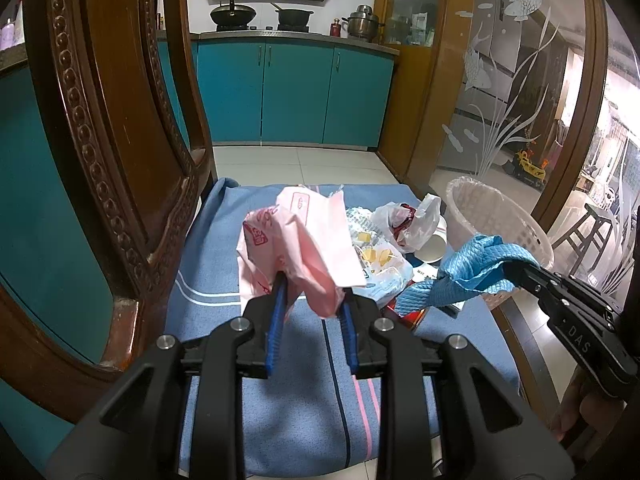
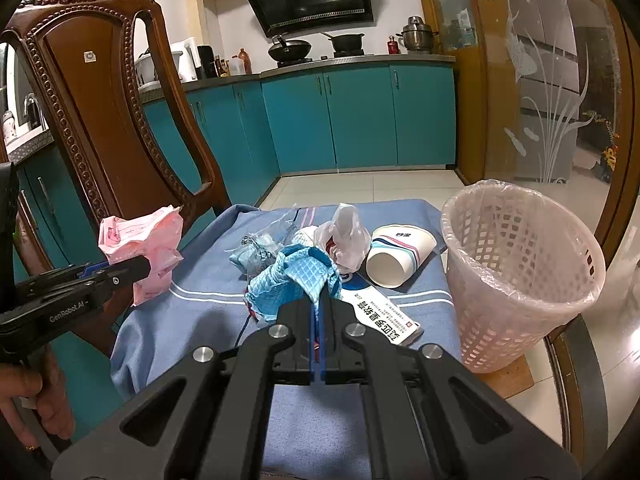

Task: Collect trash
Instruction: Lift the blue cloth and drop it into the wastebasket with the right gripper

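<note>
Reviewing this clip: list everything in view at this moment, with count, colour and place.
pink wrapper: one, pink, clamped in the left gripper above the cloth
blue rag: one, light blue, clamped in the right gripper
paper cup: one, white with stripes, on its side beside the basket
plastic bag: one, clear-white, crumpled mid-cloth
flat box: one, white with print, near the basket
basket: one, pale pink, lined, right
cloth: one, blue striped, under everything
chair: one, brown wood, left
left gripper: black, blue pads
right gripper: black, shut
</note>
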{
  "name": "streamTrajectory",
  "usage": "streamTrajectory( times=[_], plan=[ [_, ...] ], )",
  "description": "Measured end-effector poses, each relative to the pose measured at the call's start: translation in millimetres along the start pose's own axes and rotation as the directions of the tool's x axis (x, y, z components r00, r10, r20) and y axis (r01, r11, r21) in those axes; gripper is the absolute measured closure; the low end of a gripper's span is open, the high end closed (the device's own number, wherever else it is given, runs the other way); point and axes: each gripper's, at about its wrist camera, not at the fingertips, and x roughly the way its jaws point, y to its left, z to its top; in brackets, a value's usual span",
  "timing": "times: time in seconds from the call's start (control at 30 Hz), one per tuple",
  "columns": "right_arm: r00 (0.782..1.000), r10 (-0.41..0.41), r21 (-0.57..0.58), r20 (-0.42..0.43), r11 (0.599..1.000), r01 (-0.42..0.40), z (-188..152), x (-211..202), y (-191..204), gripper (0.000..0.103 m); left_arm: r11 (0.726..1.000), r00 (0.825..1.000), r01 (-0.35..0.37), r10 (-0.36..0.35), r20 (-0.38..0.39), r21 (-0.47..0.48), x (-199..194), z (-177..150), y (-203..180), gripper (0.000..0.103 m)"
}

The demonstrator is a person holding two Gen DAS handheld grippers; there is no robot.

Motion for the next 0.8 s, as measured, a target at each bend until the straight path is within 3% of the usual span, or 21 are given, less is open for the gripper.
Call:
streamTrajectory(
  times=[0.63, 0.8],
  plan=[
    [1.0, -0.002, 0.0, 0.002, 1.0, 0.002, 0, 1, -1, 0.101, 1.0, 1.0, 0.002, -0.002, -0.01, 0.006, 2, -2, 0, 0.076],
    [0.991, -0.046, 0.017, 0.122, 0.999, 0.044, 19, -18, -22, 0.101, 1.0, 1.0, 0.004, -0.004, -0.01, 0.005, 2, -2, 0, 0.076]
  ],
)
